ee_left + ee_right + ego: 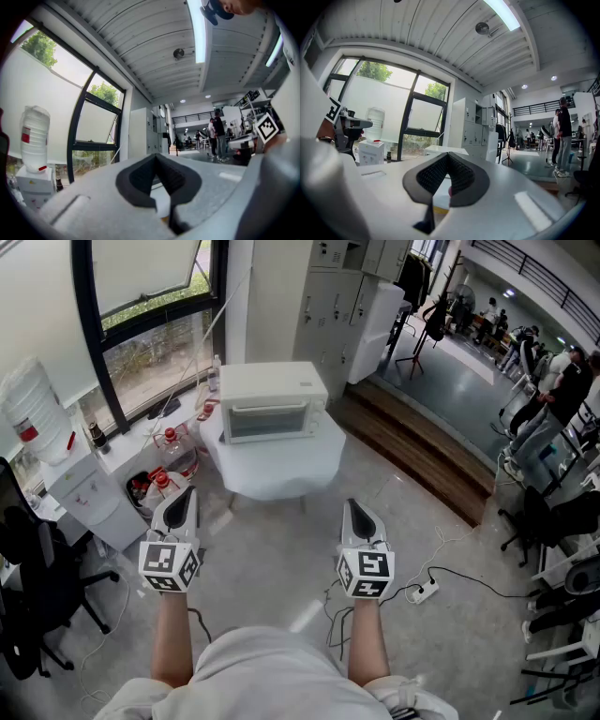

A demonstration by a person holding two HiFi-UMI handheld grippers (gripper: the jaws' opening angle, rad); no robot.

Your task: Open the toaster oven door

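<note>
We see the toaster oven [272, 401], a boxy white unit whose dark glass door is closed, sitting on a rounded white table [281, 479]. Well short of the oven and pointing level at it, the left gripper [184, 495] and right gripper [356, 507] each have their ribbed black pads pressed together on nothing. Only the head view shows the oven's door. The gripper views instead show a ribbed ceiling [417, 33] above the oven.
</note>
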